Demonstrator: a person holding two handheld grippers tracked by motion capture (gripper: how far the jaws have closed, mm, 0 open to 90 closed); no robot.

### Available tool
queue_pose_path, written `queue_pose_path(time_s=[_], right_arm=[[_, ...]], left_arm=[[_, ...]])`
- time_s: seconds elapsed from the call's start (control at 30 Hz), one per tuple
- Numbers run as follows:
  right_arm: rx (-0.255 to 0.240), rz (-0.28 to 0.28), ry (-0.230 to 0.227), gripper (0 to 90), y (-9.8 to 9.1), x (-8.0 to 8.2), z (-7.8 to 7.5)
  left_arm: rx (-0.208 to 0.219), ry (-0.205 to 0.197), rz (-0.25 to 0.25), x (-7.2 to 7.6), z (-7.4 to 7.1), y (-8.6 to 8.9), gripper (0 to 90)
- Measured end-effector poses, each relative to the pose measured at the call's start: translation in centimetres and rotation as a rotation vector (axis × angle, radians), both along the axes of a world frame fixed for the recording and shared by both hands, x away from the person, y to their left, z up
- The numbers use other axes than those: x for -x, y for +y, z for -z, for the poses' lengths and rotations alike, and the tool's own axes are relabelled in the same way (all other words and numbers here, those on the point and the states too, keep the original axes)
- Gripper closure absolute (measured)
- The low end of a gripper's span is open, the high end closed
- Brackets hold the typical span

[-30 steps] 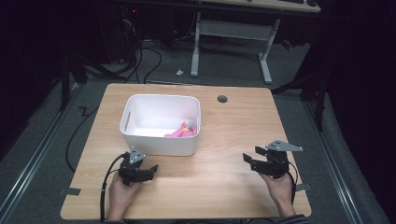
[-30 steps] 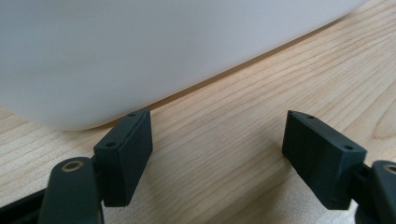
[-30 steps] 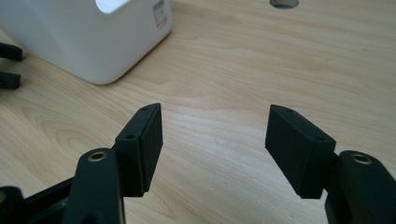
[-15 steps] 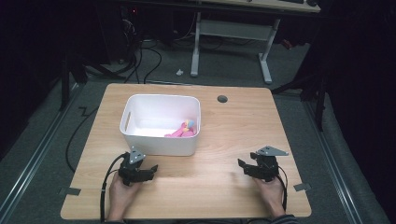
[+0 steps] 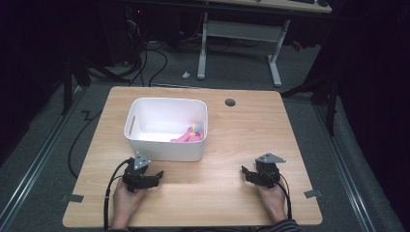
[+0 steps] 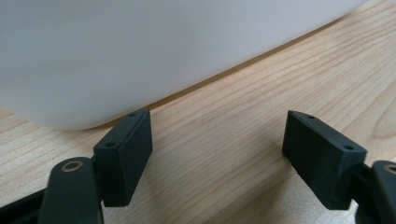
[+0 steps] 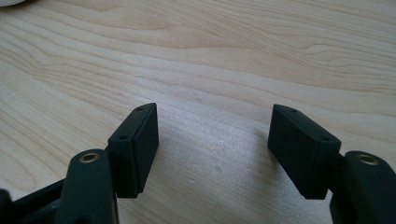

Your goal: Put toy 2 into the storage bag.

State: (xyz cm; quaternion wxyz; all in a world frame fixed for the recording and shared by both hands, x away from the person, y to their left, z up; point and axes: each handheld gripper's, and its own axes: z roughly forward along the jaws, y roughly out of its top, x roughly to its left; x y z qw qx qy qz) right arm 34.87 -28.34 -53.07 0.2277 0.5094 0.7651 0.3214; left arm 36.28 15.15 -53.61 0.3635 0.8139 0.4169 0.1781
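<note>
A white plastic bin (image 5: 164, 150) stands on the wooden table (image 5: 241, 130), left of centre. Small pink toys (image 5: 189, 136) with a bit of blue and yellow lie in its right front corner. My left gripper (image 5: 157, 175) rests on the table just in front of the bin, open and empty. In the left gripper view, the left gripper (image 6: 217, 154) points at the bin's wall (image 6: 140, 51), close by. My right gripper (image 5: 245, 172) sits low over bare wood at the front right. Its jaws have just been opening, and nothing lies between them in the right gripper view (image 7: 212, 149).
A dark round cable hole (image 5: 230, 102) sits in the table near its far edge. Cables trail from both grippers toward the front edge. Behind the table stand white desk legs (image 5: 274, 58) and floor cables (image 5: 145, 63).
My right gripper has sunk toward the tabletop and shifted a little to the left. The left gripper and the bin have kept still.
</note>
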Motion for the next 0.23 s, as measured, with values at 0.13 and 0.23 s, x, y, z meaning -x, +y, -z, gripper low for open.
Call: queue_pose_path(time_s=[0.13,0.23], right_arm=[[0.0,-0.003,0.002,31.1,-0.03,-0.05,0.02],[-0.001,0.008,0.008,27.3,-0.02,-0.06,0.03]], left_arm=[[0.001,0.0,0.0,0.0,0.0,0.0,24.6],[0.0,0.001,-0.001,0.0,0.0,0.01,24.6]])
